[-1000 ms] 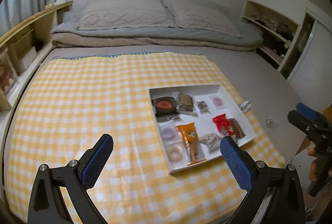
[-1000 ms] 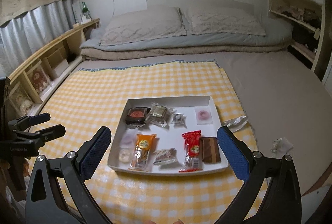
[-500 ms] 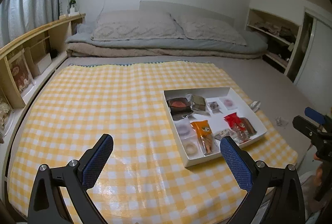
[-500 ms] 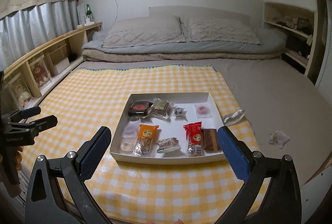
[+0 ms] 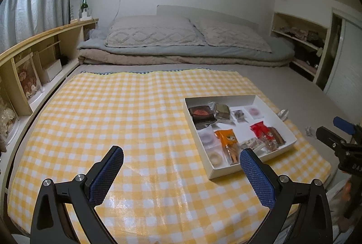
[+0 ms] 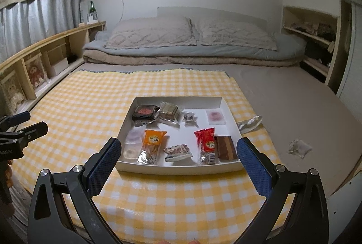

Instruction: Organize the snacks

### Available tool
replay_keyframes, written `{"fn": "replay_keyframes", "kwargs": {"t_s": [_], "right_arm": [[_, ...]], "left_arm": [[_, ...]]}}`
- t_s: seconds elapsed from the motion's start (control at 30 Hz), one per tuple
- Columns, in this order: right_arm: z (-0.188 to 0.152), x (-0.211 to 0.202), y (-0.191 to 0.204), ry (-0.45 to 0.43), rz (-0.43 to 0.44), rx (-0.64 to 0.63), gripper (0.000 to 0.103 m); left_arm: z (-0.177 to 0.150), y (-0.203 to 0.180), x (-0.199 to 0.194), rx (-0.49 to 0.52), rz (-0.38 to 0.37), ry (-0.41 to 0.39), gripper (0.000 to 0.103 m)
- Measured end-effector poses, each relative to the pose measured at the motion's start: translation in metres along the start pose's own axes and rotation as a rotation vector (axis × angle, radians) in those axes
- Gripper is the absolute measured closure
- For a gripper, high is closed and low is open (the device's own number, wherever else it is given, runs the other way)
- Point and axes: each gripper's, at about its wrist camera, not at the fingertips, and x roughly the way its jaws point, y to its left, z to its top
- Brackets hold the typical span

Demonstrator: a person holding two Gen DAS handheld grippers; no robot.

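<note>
A shallow white box (image 6: 226, 108) (image 5: 291, 135) lies on a yellow checked cloth (image 5: 113, 119) spread over a bed. Inside it lie several wrapped snacks: an orange packet (image 6: 152, 144) (image 5: 228, 144), a red packet (image 6: 207, 144) (image 5: 260, 130), a brown bar (image 6: 225, 147), a dark round cake (image 6: 144, 111) (image 5: 201, 113), a pink sweet (image 6: 215, 117). My right gripper (image 6: 178, 151) stands open just before the box's near wall, holding nothing. My left gripper (image 5: 181, 161) is open over the cloth, left of the box, empty. Each gripper shows at the edge of the other's view.
Two loose wrappers (image 6: 250, 121) (image 6: 298, 147) lie on the grey sheet right of the box. Pillows (image 6: 153, 33) and folded bedding fill the far end. A wooden shelf (image 5: 34, 51) runs along the left, with a green bottle (image 5: 84, 5); shelves (image 6: 312, 40) stand at the right.
Both grippers have drawn back and risen, so the box looks smaller and farther in each view. Both stay open. The snacks have not moved.
</note>
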Motion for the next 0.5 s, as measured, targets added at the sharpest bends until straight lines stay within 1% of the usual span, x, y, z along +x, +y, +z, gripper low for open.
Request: {"fn": "replay_keyframes", "kwargs": {"t_s": [0.2, 0.5], "right_arm": [[-0.0004, -0.0008, 0.0005, -0.013, 0.001, 0.000, 0.000], [-0.0011, -0.0006, 0.0019, -0.010, 0.001, -0.004, 0.000]], "left_arm": [[-0.0044, -0.0040, 0.0020, 0.027, 0.004, -0.006, 0.000], [-0.0076, -0.0080, 0.0012, 0.029, 0.016, -0.014, 0.000]]}}
